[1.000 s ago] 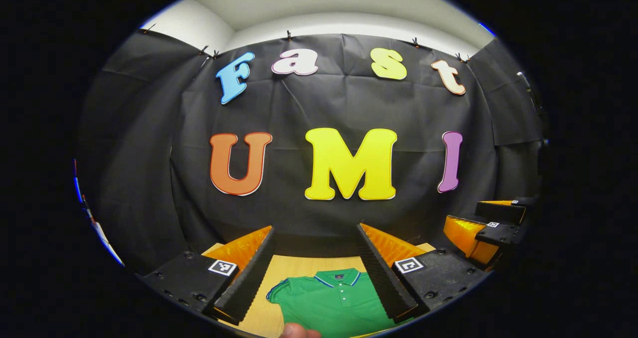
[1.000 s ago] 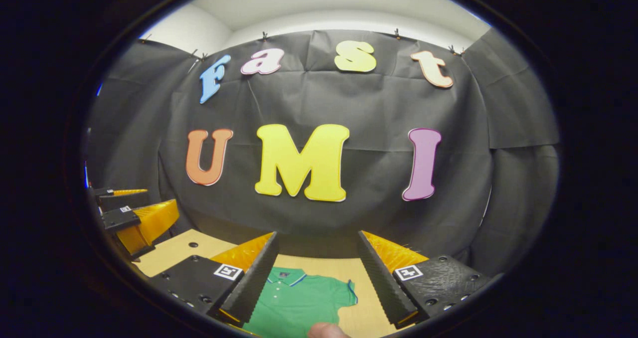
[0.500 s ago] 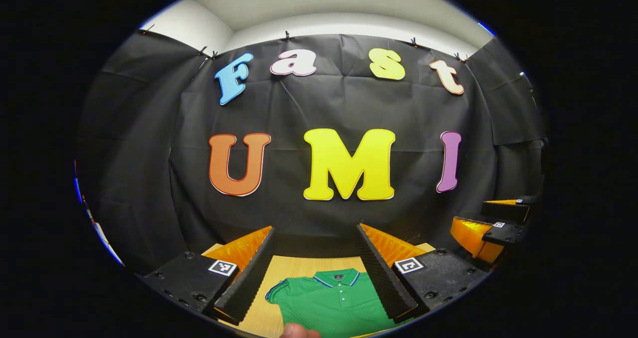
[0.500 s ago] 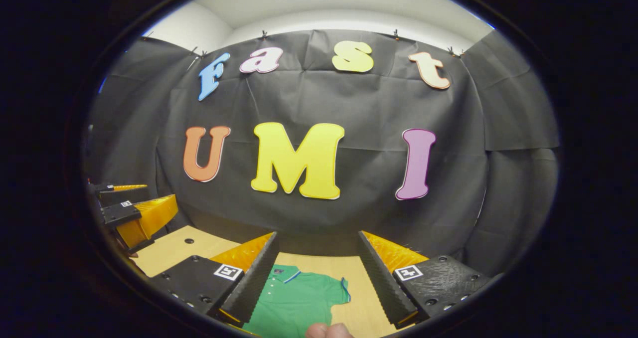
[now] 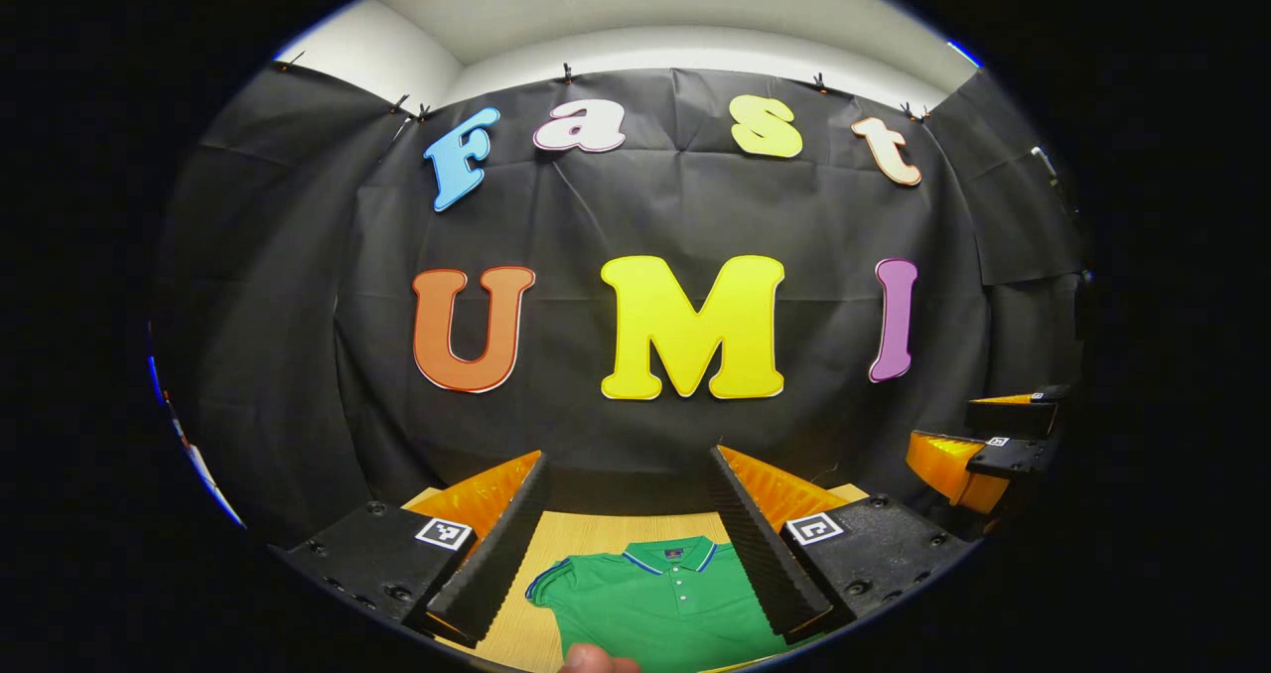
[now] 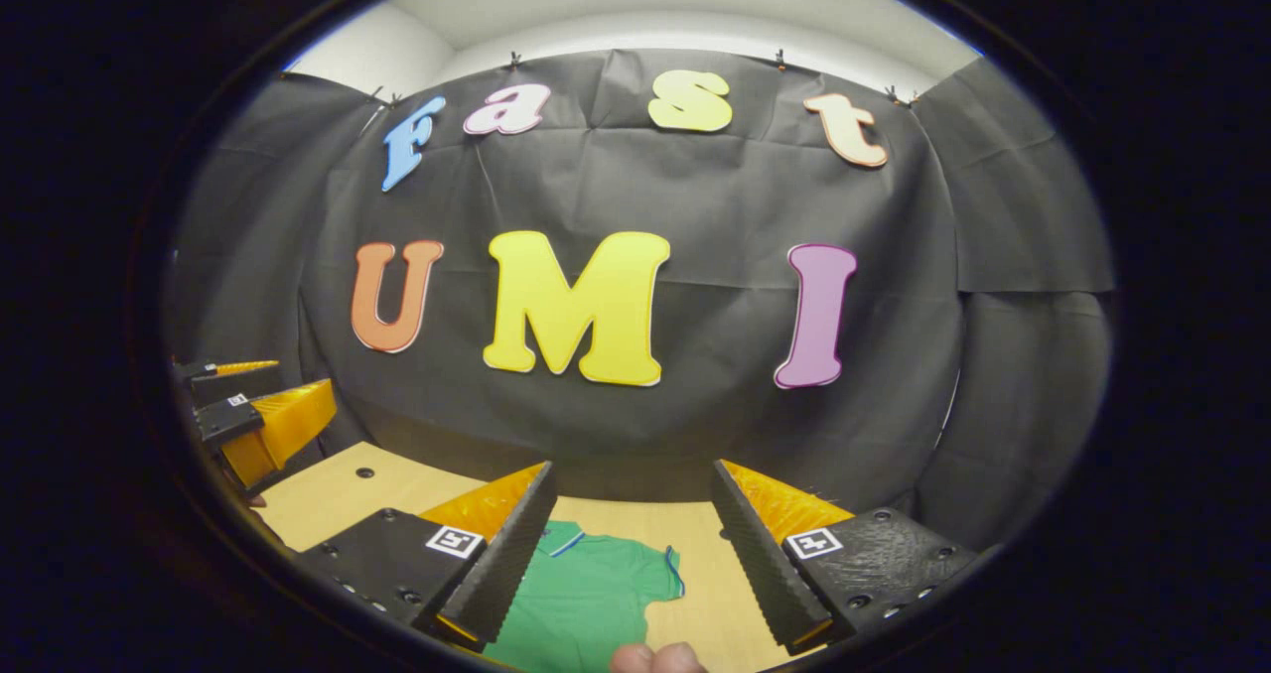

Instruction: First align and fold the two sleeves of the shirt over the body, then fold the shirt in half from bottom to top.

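A green polo shirt with a blue-trimmed collar lies flat on the wooden table, collar toward the booth wall. In the left gripper view my left gripper is held above it, open, with the collar and one short sleeve between its fingers. The right gripper appears at the far right there. In the right gripper view my right gripper is open above the shirt, whose other sleeve lies spread to the right. The left gripper shows at the left edge.
The black cloth wall rises just behind the table's far edge. Bare table with a small hole lies left of the shirt in the right gripper view. A fingertip pokes in at the bottom of the left gripper view, and another fingertip in the right gripper view.
The right gripper has drifted right and tipped slightly down, so the shirt has slid left in its view. In the left gripper view the right gripper has moved farther toward the right edge.
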A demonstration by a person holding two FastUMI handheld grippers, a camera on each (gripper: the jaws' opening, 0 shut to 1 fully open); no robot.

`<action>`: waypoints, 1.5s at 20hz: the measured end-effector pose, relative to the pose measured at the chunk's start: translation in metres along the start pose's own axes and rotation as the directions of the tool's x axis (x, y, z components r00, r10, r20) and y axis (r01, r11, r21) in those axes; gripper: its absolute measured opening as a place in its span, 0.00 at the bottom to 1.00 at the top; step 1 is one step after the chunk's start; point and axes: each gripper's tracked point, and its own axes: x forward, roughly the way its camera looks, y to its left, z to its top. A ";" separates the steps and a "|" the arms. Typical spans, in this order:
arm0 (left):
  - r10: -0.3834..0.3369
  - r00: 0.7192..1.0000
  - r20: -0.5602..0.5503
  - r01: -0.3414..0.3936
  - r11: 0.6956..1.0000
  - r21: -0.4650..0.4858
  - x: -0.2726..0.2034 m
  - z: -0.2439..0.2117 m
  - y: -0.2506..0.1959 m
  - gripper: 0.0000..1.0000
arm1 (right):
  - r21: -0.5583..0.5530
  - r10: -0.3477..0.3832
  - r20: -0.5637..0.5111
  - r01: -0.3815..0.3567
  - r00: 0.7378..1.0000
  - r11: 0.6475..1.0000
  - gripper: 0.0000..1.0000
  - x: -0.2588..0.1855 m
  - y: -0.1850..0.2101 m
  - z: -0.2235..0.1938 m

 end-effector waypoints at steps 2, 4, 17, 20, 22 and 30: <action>-0.004 1.000 -0.001 0.004 1.000 0.000 0.003 -0.002 -0.003 0.99 | -0.014 0.000 -0.015 0.000 1.000 1.000 0.96 0.008 -0.003 -0.009; -0.006 1.000 -0.009 0.006 1.000 0.000 0.003 -0.006 -0.006 0.99 | -0.032 0.002 -0.053 -0.003 0.999 0.999 0.94 0.018 -0.006 -0.026; 0.062 0.998 -0.017 -0.063 0.998 -0.015 0.012 -0.013 -0.006 0.98 | -0.056 0.002 -0.342 -0.023 0.940 0.998 0.95 0.135 -0.069 -0.185; 0.091 0.996 -0.022 -0.091 0.996 0.021 0.017 -0.016 -0.010 0.98 | -0.058 0.019 -0.413 -0.046 0.911 0.997 0.95 0.168 -0.076 -0.229; 0.118 0.992 -0.041 -0.118 0.993 0.025 0.020 -0.021 -0.013 0.98 | -0.064 0.035 -0.452 -0.072 0.891 0.995 0.94 0.187 -0.077 -0.260; 0.216 0.967 -0.132 -0.215 0.976 0.022 0.037 -0.037 -0.023 0.99 | 0.021 0.079 -0.572 -0.082 0.817 0.996 0.96 0.236 -0.083 -0.350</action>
